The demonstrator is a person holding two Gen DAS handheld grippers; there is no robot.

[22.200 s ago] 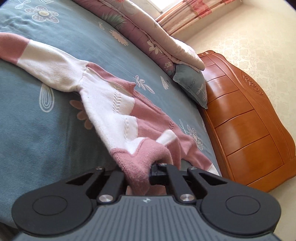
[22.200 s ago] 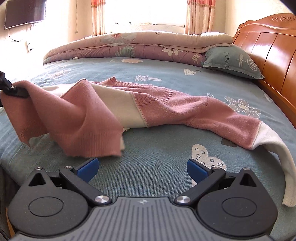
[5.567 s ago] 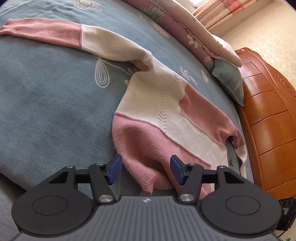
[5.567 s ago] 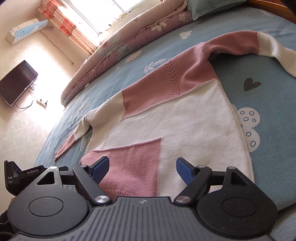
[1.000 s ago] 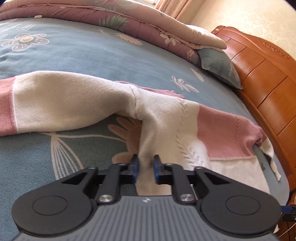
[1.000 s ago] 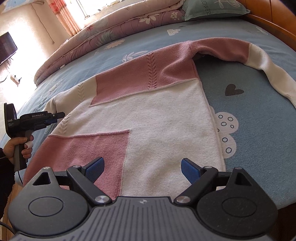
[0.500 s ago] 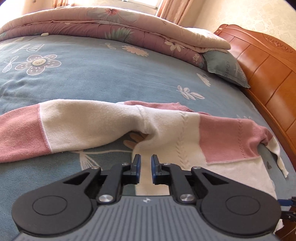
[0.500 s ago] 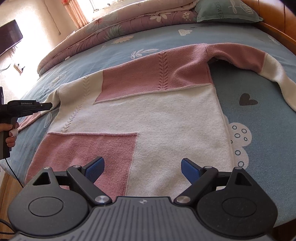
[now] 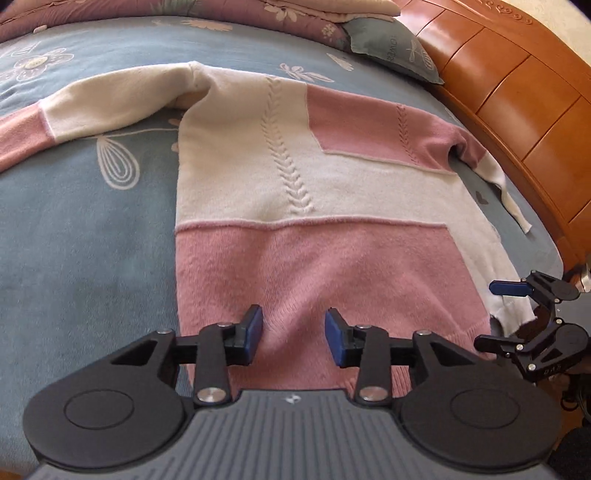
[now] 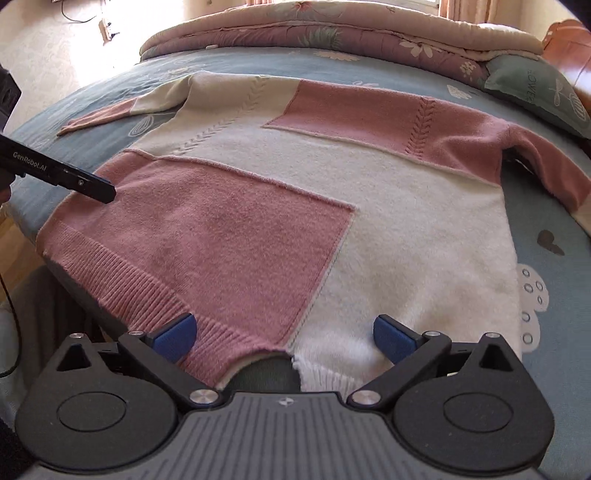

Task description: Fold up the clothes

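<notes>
left gripper: a second ago its blue pads were pinched almost together up by the white armpit area; now it sits over the pink hem block and its jaws have just been opening, partway apart, nothing pinched, pink knit just lying under the gap
right gripper: was already spread wide a second ago, and its jaws have just been opening a touch more, now as wide as they go; it hovers at the bottom hem where pink meets white, gripping nothing
sweater: lying flat and spread out on the bed, hem towards both cameras, sleeves out to each side; 22 seconds back it was a bunched-up heap with one end hanging from the left claw, so way tidier now
left sleeve: white with a pink cuff end, stretched out across the sheet
other gripper in view: right one shows at the far right edge of the left camera; left one pokes in from the left edge of the right camera, tip over the pink block
bed sheet: blue-grey with white flower and leaf prints
far side: rolled-up floral quilt and a grey-green pillow
headboard: glossy orange-brown wood panels along the right
</notes>
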